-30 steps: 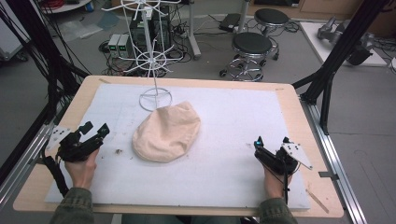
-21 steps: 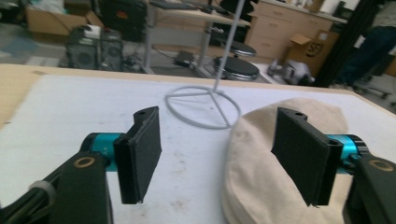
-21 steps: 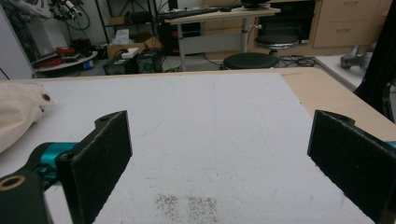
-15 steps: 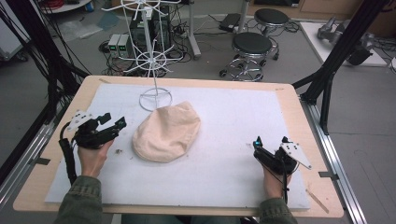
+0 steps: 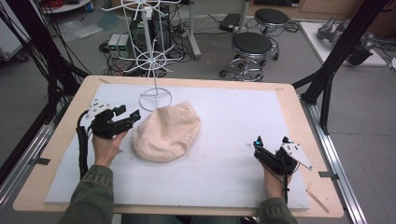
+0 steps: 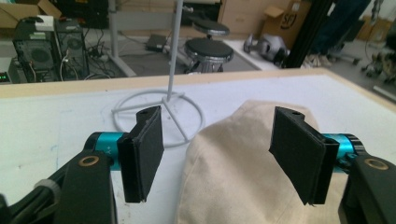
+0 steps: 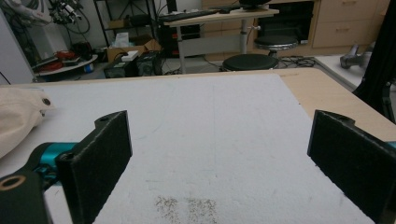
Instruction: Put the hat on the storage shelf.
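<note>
two grippers are over the bench (image 5: 60, 154), one in each of the person's hands. the left gripper (image 5: 131, 117) sits just beside the left edge of a cream cloth cap (image 5: 167, 132), which lies flat on the white mat (image 5: 233, 116) a little left of the bench's middle. in the left gripper view the left gripper (image 6: 217, 154) has its jaws apart, after closing in a little over the last second; the cap (image 6: 233, 168) lies below and between the pads, mostly toward the right pad, and the pads do not press on it. whether the pads touch the cloth at all i cannot tell.

just behind the cap stands a white wire rack (image 5: 152, 58) with a ring base (image 5: 155, 99) resting on the mat; the base is close to the cap's far edge, and the left gripper view shows that base (image 6: 159, 116) beyond the left pad.

the right gripper (image 5: 258, 144) is near the right front part of the mat, well apart from the cap. in the right gripper view the right gripper (image 7: 219, 158) has its jaws standing wide with bare mat between them, and the cap's edge (image 7: 18, 121) shows at far left. two black stools (image 5: 252, 44) stand on the floor past the bench.
</note>
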Motion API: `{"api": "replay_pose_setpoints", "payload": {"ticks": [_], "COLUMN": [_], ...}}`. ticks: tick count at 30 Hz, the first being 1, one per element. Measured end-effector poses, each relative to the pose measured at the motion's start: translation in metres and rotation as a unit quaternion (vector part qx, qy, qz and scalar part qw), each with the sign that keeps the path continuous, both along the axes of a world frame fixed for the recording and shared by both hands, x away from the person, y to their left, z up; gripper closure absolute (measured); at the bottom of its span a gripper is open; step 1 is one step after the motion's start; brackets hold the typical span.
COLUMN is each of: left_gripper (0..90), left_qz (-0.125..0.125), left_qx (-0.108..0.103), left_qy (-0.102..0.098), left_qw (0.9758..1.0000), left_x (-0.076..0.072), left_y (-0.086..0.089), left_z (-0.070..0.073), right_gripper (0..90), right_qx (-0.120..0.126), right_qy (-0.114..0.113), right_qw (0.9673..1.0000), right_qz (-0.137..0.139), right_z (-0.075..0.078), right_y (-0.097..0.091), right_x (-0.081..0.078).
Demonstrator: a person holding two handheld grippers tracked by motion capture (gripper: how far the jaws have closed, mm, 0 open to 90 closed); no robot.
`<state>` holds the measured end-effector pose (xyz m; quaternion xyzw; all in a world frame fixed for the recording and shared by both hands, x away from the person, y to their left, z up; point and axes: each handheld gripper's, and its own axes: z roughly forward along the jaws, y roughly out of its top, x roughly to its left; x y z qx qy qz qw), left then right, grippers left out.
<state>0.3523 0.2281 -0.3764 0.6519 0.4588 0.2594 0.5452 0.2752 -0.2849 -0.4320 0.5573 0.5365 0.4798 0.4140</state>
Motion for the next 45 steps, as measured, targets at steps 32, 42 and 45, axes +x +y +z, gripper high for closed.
{"api": "replay_pose_setpoints", "payload": {"ticks": [32, 42, 45], "left_gripper": [36.1, 36.2, 36.7], "left_qz": [-0.037, -0.043, -0.041], "left_qx": [0.076, 0.084, 0.084], "left_qy": [0.145, 0.165, 0.171], "left_qw": [0.9858, 0.9817, 0.9807], "left_x": [0.063, 0.071, 0.074], "left_y": [-0.04, -0.041, -0.041], "left_z": [-0.032, -0.043, -0.047], "right_gripper": [5.4, 5.4, 5.4], "right_qx": [-0.005, -0.007, -0.005], "right_qy": [0.0, 0.0, 0.003], "right_qw": [1.0, 1.0, 1.0], "right_qz": [0.001, 0.003, 0.005], "right_z": [0.0, -0.001, -0.001], "right_y": [-0.002, -0.002, -0.002], "right_x": [0.001, 0.003, 0.003]}}
